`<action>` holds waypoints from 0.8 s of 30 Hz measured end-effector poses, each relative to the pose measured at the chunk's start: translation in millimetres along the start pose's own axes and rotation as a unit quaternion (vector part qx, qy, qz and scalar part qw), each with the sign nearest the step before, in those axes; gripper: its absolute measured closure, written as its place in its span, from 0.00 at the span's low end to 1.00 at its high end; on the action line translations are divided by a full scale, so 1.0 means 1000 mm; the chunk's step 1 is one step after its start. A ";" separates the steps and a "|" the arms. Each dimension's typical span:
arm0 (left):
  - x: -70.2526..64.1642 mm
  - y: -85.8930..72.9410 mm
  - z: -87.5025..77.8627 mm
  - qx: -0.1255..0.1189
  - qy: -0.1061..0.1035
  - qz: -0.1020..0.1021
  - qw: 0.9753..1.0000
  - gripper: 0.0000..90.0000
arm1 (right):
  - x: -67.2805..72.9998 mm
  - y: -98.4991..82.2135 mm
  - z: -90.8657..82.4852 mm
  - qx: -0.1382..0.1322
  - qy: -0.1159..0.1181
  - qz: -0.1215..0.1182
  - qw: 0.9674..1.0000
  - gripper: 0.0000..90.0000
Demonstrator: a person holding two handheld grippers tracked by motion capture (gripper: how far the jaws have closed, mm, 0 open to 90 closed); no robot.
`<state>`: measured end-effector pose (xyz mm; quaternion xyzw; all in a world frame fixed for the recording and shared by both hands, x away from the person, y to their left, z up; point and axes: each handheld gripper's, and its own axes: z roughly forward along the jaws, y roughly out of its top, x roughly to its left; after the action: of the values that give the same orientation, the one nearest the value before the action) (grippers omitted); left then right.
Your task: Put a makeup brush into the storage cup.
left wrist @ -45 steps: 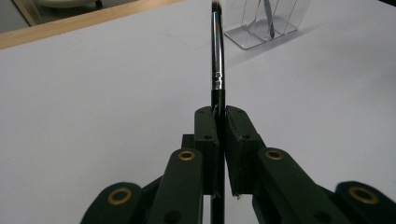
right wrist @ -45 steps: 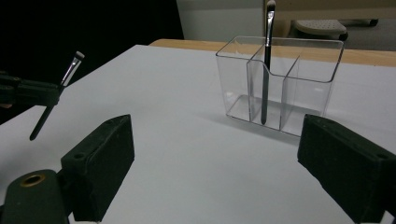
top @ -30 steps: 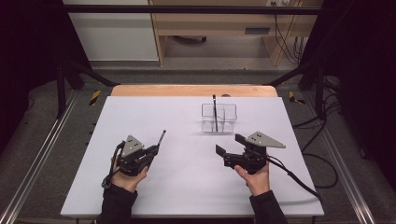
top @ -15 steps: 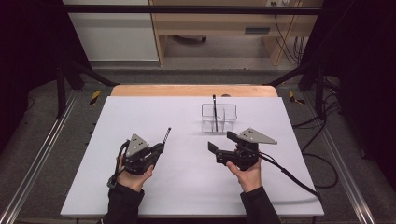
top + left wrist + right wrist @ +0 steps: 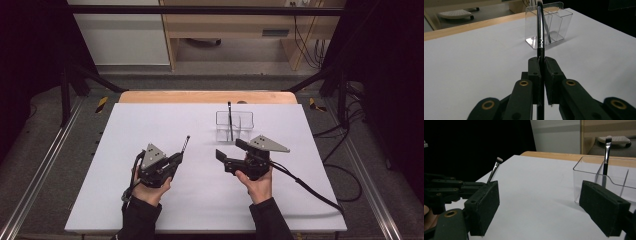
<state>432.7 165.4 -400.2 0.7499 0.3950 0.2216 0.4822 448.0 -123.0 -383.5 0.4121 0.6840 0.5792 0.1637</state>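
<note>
Black jaws of the left gripper (image 5: 540,65) are clamped tight on the handle of a slim makeup brush (image 5: 186,143), bristle tip slanting up and away over the white table (image 5: 150,120). The right gripper (image 5: 541,207) stands wide apart with nothing between its pads (image 5: 484,205), which have just been closing a touch, hovering just short of the clear organizer (image 5: 234,125). One dark brush (image 5: 229,119) already stands upright in a compartment there. So, to my eye, roughly halfway: one brush stowed, the held one not yet carried over and dropped in.
</note>
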 end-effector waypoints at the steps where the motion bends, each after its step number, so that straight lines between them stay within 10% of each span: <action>1: -0.001 0.000 0.000 -0.001 0.000 0.000 1.000 0.93 | 0.000 0.000 0.000 0.000 0.000 0.000 1.000 0.19; 24: -0.026 -0.002 0.016 -0.014 -0.019 -0.001 1.000 0.93 | 0.008 -0.007 0.018 0.007 0.036 0.043 0.998 0.31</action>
<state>427.8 136.1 -408.1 0.7466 0.3838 0.2119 0.5004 453.0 -105.1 -392.4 0.4211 0.6755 0.5950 0.1111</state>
